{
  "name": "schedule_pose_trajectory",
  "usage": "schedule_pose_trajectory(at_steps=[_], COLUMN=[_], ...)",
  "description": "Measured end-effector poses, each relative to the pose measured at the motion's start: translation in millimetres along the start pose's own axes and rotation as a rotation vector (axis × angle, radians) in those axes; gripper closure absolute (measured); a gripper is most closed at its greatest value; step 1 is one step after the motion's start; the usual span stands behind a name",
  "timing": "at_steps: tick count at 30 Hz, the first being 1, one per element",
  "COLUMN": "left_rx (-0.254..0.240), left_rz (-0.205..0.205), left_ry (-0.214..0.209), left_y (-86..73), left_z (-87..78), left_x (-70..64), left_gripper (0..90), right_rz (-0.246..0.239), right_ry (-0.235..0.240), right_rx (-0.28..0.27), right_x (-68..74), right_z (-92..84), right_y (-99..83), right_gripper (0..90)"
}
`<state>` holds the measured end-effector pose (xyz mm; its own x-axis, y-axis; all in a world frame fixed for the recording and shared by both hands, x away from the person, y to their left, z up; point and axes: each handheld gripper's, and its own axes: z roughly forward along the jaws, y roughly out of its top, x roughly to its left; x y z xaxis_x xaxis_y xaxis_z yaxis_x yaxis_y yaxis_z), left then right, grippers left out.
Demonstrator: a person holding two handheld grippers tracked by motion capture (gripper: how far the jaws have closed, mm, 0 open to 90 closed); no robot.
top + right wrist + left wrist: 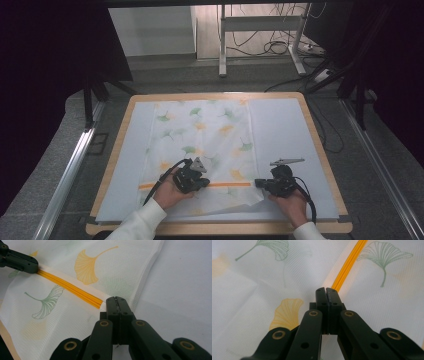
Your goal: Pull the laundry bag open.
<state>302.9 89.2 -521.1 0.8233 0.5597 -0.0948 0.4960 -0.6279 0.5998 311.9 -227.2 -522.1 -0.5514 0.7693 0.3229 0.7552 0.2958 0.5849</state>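
A white cloth (pixel 200 135) printed with green and yellow ginkgo leaves lies flat on the table. An orange strip (pixel 230 185) runs across its near end. My left gripper (pixel 206 182) is shut, and in the left gripper view the orange strip (pixel 349 262) runs straight into its closed tips (pixel 326 290). My right gripper (pixel 258 183) is shut at the cloth's right edge. In the right gripper view its tips (pixel 116 299) meet just past the end of the strip (pixel 70 287), on the cloth (pixel 125 265). The left gripper (pixel 20 261) sits on the strip farther along.
A white sheet (pixel 280 130) covers the wooden table (pixel 114 150) under the cloth. The cloth's near right corner (pixel 250 202) looks slightly lifted or folded. Beyond the table are a metal stand (pixel 222 45) and cables (pixel 280 47) on the floor.
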Motion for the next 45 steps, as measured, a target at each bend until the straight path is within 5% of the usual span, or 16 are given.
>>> schedule_pose_trajectory(at_steps=[45], left_rx=[0.016], left_rz=[-0.007], left_ry=[0.013], left_y=[-11.4], left_z=[-10.1], left_x=[3.3], left_gripper=[90.0], right_rz=[-0.01], right_ry=[0.003], right_rx=[0.001], right_x=[-0.1], right_z=[0.0], right_y=[-0.1], right_gripper=[89.3])
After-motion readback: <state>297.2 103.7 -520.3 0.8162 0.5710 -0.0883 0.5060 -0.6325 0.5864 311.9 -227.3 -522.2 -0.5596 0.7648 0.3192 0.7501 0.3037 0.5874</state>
